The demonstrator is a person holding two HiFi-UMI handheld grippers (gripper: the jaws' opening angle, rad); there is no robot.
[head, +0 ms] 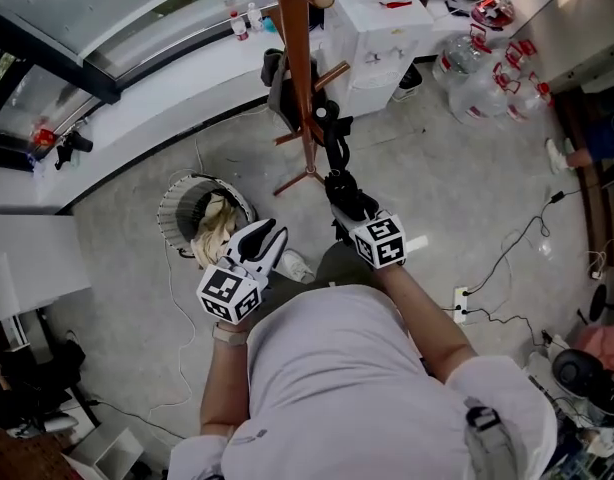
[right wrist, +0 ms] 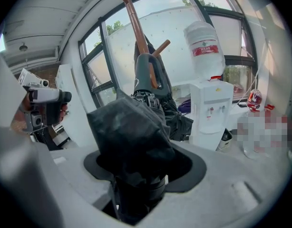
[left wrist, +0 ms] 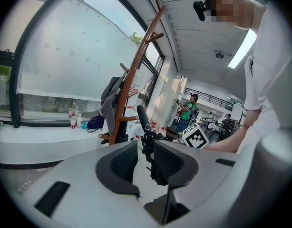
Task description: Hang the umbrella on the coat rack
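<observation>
In the head view the brown wooden coat rack (head: 299, 58) stands on the floor ahead, its pegs sticking out near the top. My right gripper (head: 343, 194) is shut on the folded black umbrella (head: 336, 158), whose handle end reaches up beside the rack's pole. In the right gripper view the black umbrella (right wrist: 131, 137) fills the jaws of the right gripper (right wrist: 136, 175), and its handle (right wrist: 147, 72) stands just in front of the rack pole (right wrist: 134, 27), below a peg (right wrist: 161, 46). My left gripper (head: 270, 236) stands open and empty, left of the umbrella. The left gripper (left wrist: 145, 170) faces the umbrella (left wrist: 153, 158).
A dark garment (head: 280, 88) hangs on the rack. A round wire basket (head: 179, 208) holding pale cloth sits on the floor at the left. A white water dispenser (head: 387, 28) and big water bottles (head: 487, 68) stand behind the rack. Cables and a power strip (head: 462, 303) lie at the right.
</observation>
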